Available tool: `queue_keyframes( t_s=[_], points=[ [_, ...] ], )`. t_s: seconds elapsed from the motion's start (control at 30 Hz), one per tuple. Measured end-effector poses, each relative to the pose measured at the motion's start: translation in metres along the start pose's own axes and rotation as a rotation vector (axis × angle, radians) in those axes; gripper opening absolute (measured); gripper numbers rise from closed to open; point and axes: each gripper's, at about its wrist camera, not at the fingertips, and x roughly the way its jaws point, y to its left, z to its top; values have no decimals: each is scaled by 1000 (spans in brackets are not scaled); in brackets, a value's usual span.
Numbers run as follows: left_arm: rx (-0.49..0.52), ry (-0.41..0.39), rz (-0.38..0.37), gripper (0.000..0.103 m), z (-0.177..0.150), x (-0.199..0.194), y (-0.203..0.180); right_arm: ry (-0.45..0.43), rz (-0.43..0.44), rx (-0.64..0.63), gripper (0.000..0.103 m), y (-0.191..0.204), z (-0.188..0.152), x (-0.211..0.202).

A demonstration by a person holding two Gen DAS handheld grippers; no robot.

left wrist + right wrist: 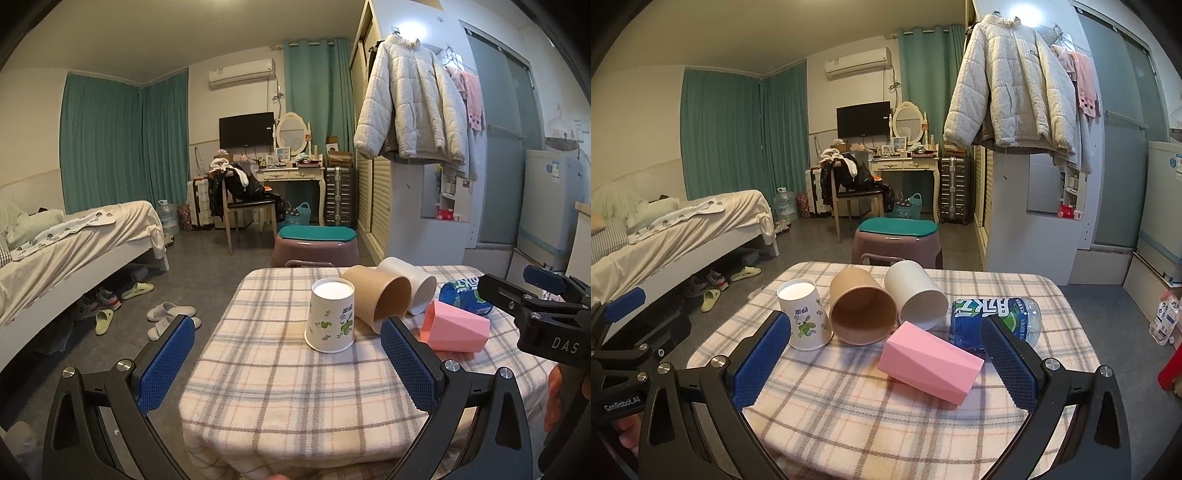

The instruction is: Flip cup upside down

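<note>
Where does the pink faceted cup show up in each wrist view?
Left wrist: the pink cup lies on its side right of centre, just beyond the left gripper's right finger.
Right wrist: it lies near the middle, between the open fingers of the right gripper.
Shared landmark: the brown paper cup, also on its side, just behind and to the left of it in both views.

Dim warm indoor light, ceiling glare, fisheye-bent edges, dark corners
</note>
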Motion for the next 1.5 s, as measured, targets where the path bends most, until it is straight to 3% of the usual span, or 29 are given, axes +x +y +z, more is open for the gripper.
queue_keyframes(
  t_s=[1.5],
  points=[
    [3, -2, -10, 103, -2, -1, 0, 12, -12, -6, 103, 3, -9, -2]
  ],
)
